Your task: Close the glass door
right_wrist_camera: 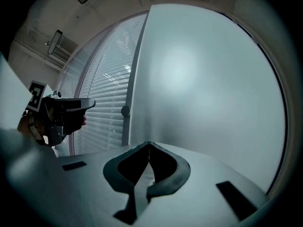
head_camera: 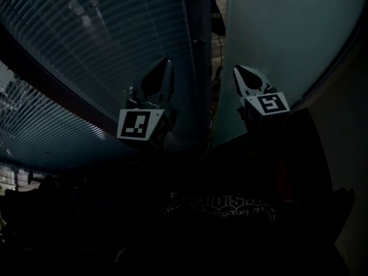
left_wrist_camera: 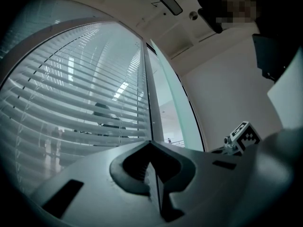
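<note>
Holding your left hand-held gripper (head_camera: 165,65) and right hand-held gripper (head_camera: 237,71) pressed together, empty, you face the frosted glass door (head_camera: 276,33) at one o'clock.

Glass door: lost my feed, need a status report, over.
Left gripper shut, empty; right gripper shut, empty. Glass door ajar, gap beside the frame. Nothing visibly blocking.

The glass door (head_camera: 282,33) was a tall, frosted pane that stood upright. A narrow gap ran along its left edge, leaving it slightly ajar
</note>
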`<state>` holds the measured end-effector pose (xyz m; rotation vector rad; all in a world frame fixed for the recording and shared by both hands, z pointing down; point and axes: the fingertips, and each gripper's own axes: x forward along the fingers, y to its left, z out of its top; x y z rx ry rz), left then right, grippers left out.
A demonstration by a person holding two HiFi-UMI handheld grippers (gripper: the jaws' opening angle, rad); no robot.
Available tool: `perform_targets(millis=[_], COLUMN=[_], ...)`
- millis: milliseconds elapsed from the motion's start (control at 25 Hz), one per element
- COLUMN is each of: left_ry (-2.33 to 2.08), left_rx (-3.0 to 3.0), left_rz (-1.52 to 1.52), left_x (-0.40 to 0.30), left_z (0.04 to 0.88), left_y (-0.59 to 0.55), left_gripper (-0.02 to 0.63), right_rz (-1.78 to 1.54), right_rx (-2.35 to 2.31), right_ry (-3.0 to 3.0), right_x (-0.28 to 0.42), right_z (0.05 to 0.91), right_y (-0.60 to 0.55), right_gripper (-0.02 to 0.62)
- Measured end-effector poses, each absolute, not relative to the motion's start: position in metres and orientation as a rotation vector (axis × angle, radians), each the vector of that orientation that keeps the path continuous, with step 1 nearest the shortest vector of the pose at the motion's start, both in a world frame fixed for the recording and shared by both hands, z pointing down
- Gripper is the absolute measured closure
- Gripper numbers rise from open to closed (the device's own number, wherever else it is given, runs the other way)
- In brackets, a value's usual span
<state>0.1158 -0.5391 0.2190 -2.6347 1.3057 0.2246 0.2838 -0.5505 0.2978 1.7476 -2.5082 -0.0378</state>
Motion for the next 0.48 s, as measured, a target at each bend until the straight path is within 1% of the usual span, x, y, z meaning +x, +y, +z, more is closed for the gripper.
perform_targets(millis=[480], left_ry=[1.346], left_rx=[-2.611], left_rz=[0.211], left_x=[0.120], left_z=[0.220], left_y=[-0.546], left_gripper=[0.611], right_rz=[-0.046], right_rx=[1.707], right_ry=[-2.525], right_x=[0.279], right_z=[0.299], right_y=[-0.576], right_gripper=[0.592])
